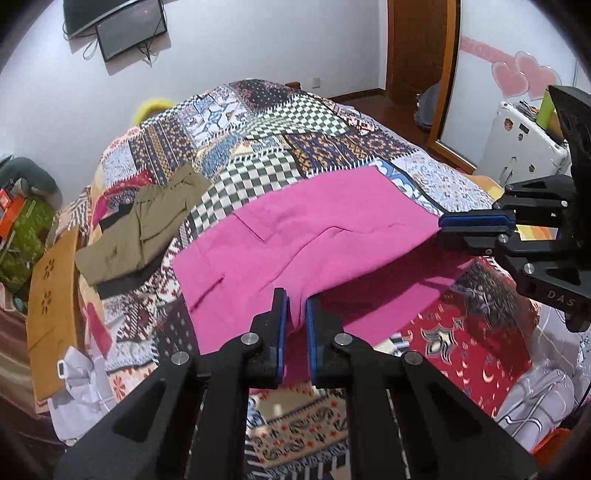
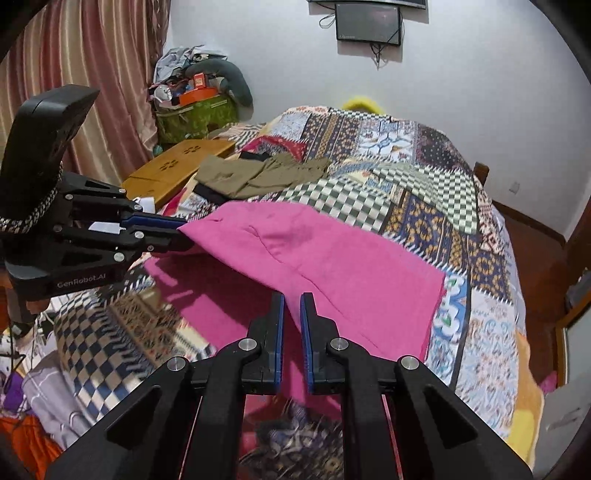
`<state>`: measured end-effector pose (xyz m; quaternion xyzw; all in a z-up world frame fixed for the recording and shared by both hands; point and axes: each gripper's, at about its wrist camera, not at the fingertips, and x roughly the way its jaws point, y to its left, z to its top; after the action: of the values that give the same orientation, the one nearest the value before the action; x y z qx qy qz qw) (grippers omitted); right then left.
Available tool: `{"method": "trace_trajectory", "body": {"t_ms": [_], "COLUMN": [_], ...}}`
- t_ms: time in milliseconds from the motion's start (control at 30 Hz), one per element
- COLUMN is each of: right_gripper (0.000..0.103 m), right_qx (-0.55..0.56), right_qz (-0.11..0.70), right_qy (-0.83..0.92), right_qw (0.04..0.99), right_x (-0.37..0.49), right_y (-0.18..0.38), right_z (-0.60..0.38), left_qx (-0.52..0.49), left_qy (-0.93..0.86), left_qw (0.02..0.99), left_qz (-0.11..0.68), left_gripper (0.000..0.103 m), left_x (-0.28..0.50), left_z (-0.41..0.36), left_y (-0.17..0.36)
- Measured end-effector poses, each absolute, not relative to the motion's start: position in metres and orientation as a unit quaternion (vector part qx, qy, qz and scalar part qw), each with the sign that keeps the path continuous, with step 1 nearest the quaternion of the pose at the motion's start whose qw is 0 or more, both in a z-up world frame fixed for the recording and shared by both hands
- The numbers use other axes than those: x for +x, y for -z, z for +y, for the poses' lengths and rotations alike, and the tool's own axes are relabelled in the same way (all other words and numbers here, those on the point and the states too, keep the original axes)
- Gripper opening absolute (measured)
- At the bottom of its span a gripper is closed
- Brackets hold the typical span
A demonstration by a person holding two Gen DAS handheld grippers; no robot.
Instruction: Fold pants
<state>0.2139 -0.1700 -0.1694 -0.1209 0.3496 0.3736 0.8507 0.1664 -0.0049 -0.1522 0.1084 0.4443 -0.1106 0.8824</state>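
Soft, limp bright-pink cloth pants (image 1: 295, 236) on patchwork quilt (image 1: 258, 122); left gripper (image 1: 295, 314) and right gripper (image 2: 291, 314) each clamped on lifted near edge; best held at corners.

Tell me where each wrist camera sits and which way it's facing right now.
Left wrist: behind the left gripper, facing up the bed; right gripper shows at right.
Right wrist: behind the right gripper, same heading; left gripper at left.
Shared: pink pants, both grippers pinching them, olive pants, wall screen.
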Motion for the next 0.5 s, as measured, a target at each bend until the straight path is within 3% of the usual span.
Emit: {"method": "trace_trajectory", "body": {"t_ms": [267,367,433,500], "right_gripper": [0.008,0.008,0.008,0.016], "right_qx": [-0.104,-0.092,-0.087,-0.07], "right_qz": [0.372,0.376,0.375,0.378], "right_qy": [-0.373,-0.373,-0.368,-0.356], "right_qw": [0.844,0.843,0.847,0.851], "right_x": [0.199,0.194,0.192,0.196], "right_y": [0.184,0.184,0.183,0.182], "right_z": [-0.175,-0.18,-0.184,-0.193], "left_qx": [0.094,0.087,0.078,0.062], "left_qy": [0.127,0.123,0.113,0.096], "left_qw": [0.867,0.868,0.873,0.88], "left_qz": [0.473,0.474,0.469,0.462], "left_gripper": [0.01,0.016,0.028,0.042], "left_x": [0.149,0.141,0.138,0.137], "left_z": [-0.002,0.007,0.016,0.03], "left_y": [0.169,0.167,0.163,0.157]}}
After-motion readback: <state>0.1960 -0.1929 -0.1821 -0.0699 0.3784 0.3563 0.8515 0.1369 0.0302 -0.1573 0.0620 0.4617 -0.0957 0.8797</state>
